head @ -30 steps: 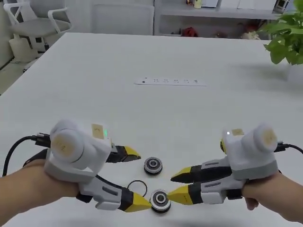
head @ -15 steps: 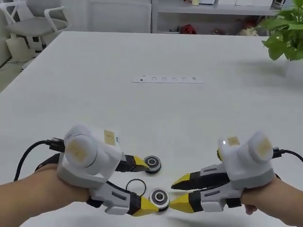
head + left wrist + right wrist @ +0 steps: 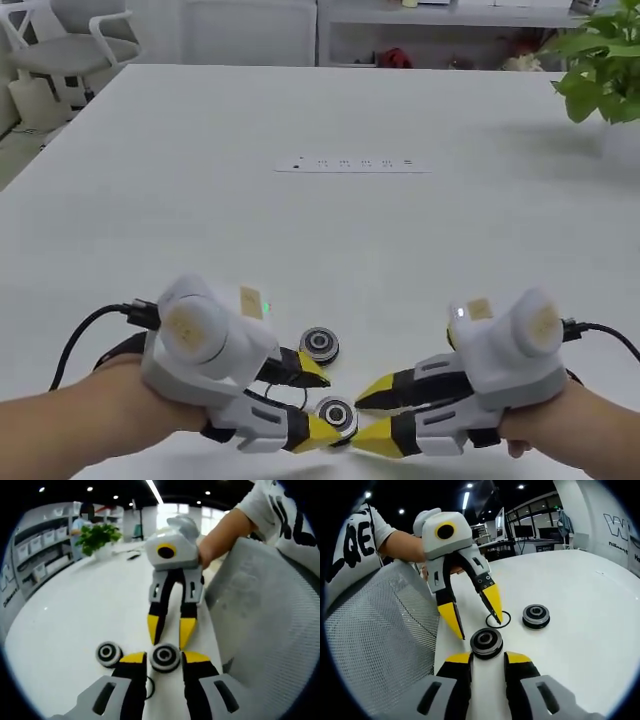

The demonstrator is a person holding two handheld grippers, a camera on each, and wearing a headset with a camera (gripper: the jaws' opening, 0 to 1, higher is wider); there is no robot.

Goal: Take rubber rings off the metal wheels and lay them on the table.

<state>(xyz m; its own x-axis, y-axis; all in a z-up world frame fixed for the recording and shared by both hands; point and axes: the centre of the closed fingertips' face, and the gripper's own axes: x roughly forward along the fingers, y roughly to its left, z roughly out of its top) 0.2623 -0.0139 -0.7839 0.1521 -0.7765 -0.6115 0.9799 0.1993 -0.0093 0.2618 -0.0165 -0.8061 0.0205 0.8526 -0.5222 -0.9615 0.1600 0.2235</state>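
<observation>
Meanwhile the left gripper [image 3: 476,622] had slid in until its released jaws straddled the near wheel [image 3: 335,413], no longer reaching for the second wheel [image 3: 319,343] just behind it. One loose ring [image 3: 498,619] lay on the table [image 3: 300,230] beside the near wheel. The right gripper [image 3: 170,635] had closed in, jaws parted, tips just short of the near wheel, probably the next to be stripped.

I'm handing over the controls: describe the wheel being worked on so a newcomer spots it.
On the white table, look at the near edge where the left gripper and right gripper meet. The wheel sits between the left one's yellow fingers; the other wheel lies farther out, untouched.
</observation>
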